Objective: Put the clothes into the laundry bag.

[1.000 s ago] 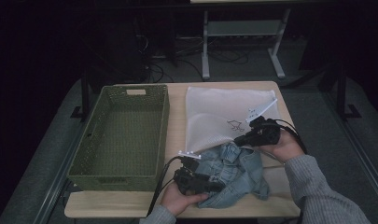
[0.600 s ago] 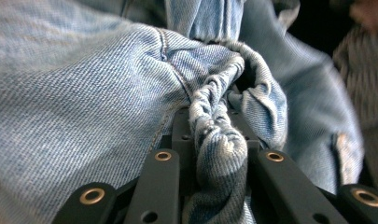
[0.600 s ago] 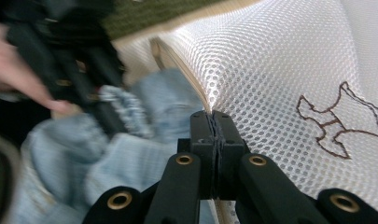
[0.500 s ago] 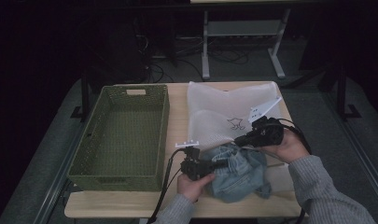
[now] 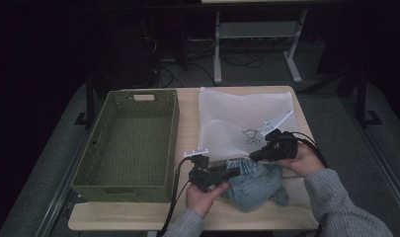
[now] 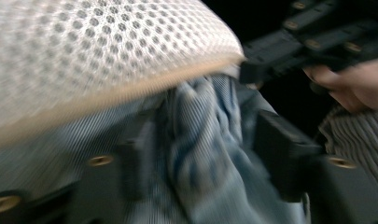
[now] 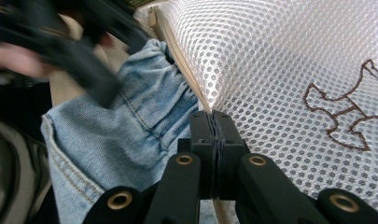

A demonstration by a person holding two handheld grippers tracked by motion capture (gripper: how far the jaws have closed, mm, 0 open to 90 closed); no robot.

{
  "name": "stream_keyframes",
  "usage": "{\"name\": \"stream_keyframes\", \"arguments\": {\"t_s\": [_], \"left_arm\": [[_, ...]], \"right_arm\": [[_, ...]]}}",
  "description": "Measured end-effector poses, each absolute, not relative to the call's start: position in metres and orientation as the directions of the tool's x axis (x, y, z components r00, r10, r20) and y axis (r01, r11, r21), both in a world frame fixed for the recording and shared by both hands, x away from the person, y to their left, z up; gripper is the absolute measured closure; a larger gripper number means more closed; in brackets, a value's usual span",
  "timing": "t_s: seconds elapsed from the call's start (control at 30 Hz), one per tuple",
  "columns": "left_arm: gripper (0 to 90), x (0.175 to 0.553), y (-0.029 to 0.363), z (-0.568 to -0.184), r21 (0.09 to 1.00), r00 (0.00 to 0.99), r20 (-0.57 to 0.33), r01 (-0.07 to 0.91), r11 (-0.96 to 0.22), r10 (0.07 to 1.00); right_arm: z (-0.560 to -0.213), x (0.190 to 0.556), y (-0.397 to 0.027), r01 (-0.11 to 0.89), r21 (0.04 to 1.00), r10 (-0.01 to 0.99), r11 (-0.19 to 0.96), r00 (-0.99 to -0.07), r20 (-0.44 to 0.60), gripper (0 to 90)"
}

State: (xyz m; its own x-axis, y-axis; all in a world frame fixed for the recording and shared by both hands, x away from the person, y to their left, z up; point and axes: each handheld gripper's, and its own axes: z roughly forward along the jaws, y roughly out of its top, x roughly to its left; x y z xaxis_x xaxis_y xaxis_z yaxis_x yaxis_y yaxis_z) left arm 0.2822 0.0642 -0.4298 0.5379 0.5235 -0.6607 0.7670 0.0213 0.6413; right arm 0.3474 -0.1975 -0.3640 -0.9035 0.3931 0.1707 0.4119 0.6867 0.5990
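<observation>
A white mesh bag (image 5: 242, 121) with a small brown drawing lies on the table, its near edge lifted. My right gripper (image 5: 254, 157) is shut on that edge, and its two jaws pinch the rim (image 7: 213, 128). A bunched blue denim garment (image 5: 259, 185) lies at the bag's mouth, partly under the mesh (image 6: 93, 51). My left gripper (image 5: 235, 170) points into the denim. Its jaws (image 6: 207, 154) have just been opening and stand apart, with folds of denim (image 6: 196, 112) between them. The view is blurred.
A green woven basket (image 5: 174, 143) stands empty on the left half of the wooden table (image 5: 187, 123). Dark floor, cables and a metal stand lie beyond the far edge. The table's front edge is close below both hands.
The left gripper moved right and forward toward the bag's mouth. The denim, spread out before, is bunched up against the lifted edge. The right gripper stayed on the rim.
</observation>
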Motion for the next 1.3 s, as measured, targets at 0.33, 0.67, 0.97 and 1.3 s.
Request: {"name": "stream_keyframes", "arguments": {"t_s": [0.33, 0.67, 0.97, 1.3], "left_arm": [[77.4, 0.278, 0.065, -0.448, 0.644, 0.578, -0.636, 0.763, -0.062, 0.512], [81.4, 0.299, 0.040, -0.455, 0.664, 0.479, -0.662, 0.731, 0.155, 0.577], [46.3, 0.281, 0.058, -0.450, 0.638, 0.512, -0.672, 0.767, 0.067, 0.536], [24.5, 0.253, 0.061, -0.461, 0.486, 0.458, -0.748, 0.871, -0.074, 0.480]], "right_arm": [[-0.360, 0.351, -0.193, 0.404, 0.613, 0.391, 0.679, -0.906, 0.164, 88.3], [-0.349, 0.344, -0.194, 0.389, 0.630, 0.376, 0.672, -0.912, 0.163, 88.3], [-0.378, 0.348, -0.193, 0.430, 0.587, 0.390, 0.686, -0.898, 0.202, 88.3], [-0.375, 0.353, -0.189, 0.428, 0.585, 0.394, 0.689, -0.899, 0.193, 88.2]]}}
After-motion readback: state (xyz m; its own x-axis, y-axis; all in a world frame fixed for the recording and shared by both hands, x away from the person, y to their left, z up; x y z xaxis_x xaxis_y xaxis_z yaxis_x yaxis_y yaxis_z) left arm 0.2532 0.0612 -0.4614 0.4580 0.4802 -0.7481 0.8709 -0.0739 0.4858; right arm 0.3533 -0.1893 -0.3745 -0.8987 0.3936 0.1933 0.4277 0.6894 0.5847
